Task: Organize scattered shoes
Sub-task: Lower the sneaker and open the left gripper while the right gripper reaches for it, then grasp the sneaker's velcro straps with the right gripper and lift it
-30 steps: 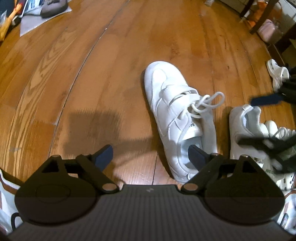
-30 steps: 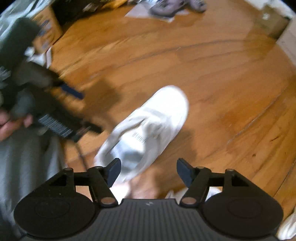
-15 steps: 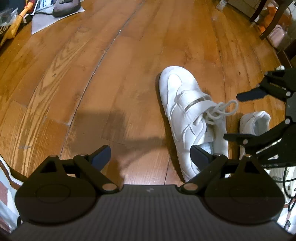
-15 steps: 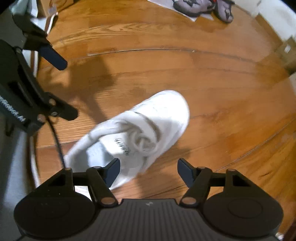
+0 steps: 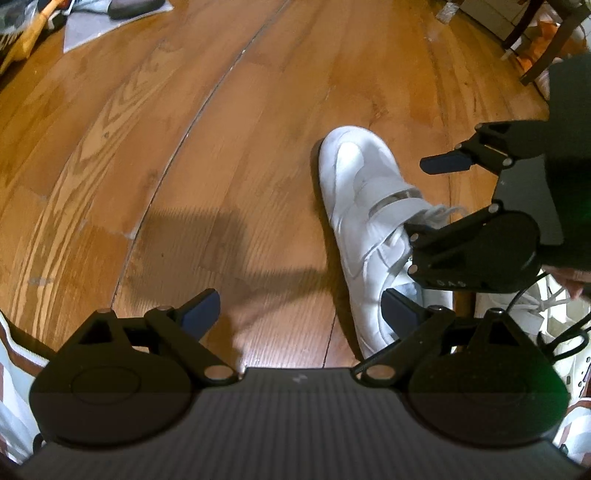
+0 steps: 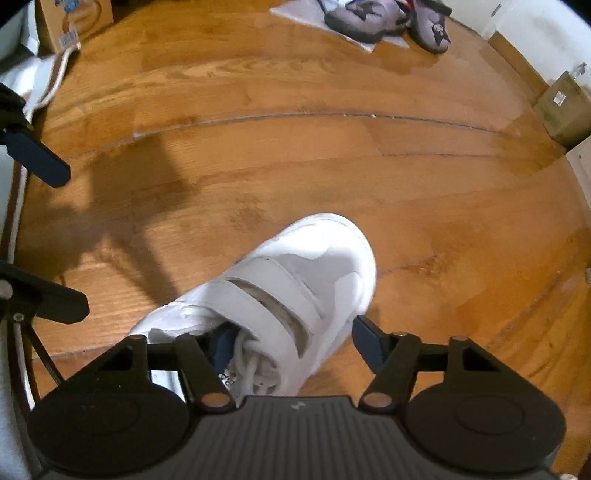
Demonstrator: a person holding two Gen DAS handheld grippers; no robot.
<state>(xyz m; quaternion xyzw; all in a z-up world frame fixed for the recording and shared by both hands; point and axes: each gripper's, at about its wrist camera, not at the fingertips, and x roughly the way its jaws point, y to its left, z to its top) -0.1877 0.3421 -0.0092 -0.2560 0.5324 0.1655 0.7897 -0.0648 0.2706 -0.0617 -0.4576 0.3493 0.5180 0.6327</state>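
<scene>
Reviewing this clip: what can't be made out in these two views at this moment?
- Left wrist view: white sneaker heel, hidden behind the right gripper and left gripper.
- Right wrist view: whether the pads press the sneaker; the left finger is sunk in its opening.
- Left wrist view: more white shoes, cut off by the right edge.

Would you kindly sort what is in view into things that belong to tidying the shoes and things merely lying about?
Part of the job:
- white strap shoe
- grey shoes on the paper
- right gripper, jaws astride the white shoe

Lying about:
- cardboard boxes
- chair legs
</scene>
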